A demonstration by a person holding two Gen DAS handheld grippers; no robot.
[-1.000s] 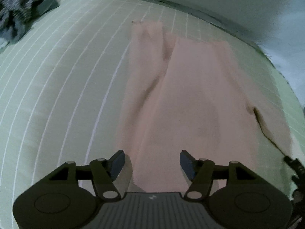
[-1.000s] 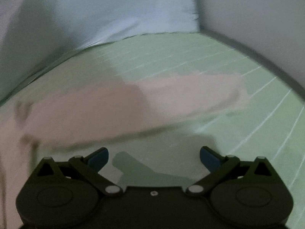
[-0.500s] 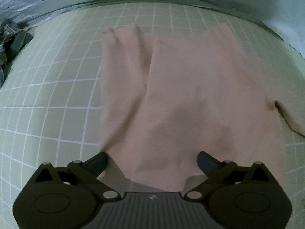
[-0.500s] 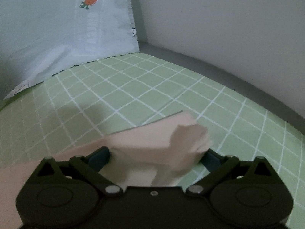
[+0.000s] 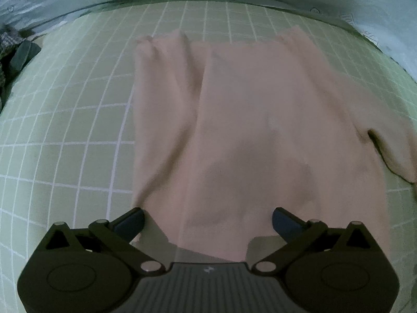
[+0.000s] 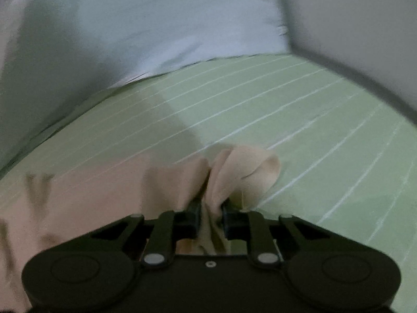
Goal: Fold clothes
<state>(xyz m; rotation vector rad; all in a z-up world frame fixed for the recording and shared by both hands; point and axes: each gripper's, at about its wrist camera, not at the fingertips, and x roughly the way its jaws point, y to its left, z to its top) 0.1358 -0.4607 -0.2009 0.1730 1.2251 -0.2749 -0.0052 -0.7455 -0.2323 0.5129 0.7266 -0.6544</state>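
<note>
A pale pink garment [image 5: 255,130] lies spread on a green checked sheet [image 5: 78,130]. In the left wrist view my left gripper [image 5: 208,220] is open, its jaws wide apart over the garment's near edge, holding nothing. In the right wrist view my right gripper [image 6: 210,215] is shut on a bunched end of the pink garment [image 6: 242,174], which stands up in folds above the jaws. The rest of the cloth trails off to the left [image 6: 78,195].
A dark checked pile of clothing [image 5: 13,52] lies at the far left of the sheet. A pale cover with carrot prints [image 6: 182,26] rises behind the sheet, and a grey wall [image 6: 351,26] stands at the right.
My right gripper has closed on the end of the pink garment, which lay between its open jaws half a second ago. My left gripper stays open and has shifted slightly over the garment's near edge.
</note>
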